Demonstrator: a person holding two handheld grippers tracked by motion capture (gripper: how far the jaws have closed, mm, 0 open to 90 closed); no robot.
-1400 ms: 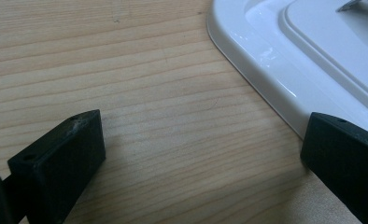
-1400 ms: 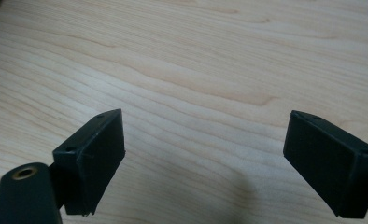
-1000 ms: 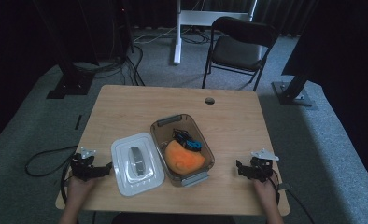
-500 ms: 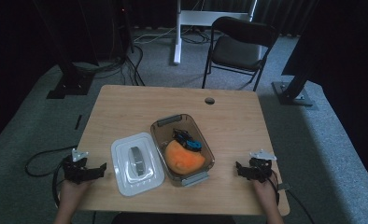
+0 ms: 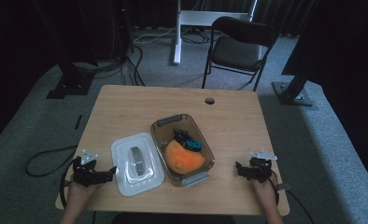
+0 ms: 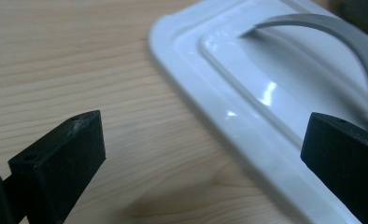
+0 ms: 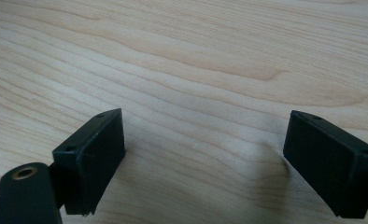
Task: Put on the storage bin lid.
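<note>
Since a second ago my left tool (image 5: 108,173) has slid back toward the white lid (image 5: 136,163) — both tools wide open, empty — so I'd straddle its grey handle (image 6: 327,35) at my two o'clock squarely before closing.

High view: fixed overhead, on the person's side, facing forward and down; takes in the whole tabletop (image 5: 126,112), floor and a chair (image 5: 240,44) beyond. Far off.
Left gripper view: rides the left tool (image 5: 108,172), very close and low over the tabletop (image 6: 70,70), looking along its jaws at the corner of the white lid (image 6: 247,84). It shares that lid (image 5: 136,162) with the high view.
Right gripper view: rides the right tool (image 5: 238,168), equally close, looking down at bare wood (image 7: 196,70); it shares the tabletop's right part with the high view.
</note>
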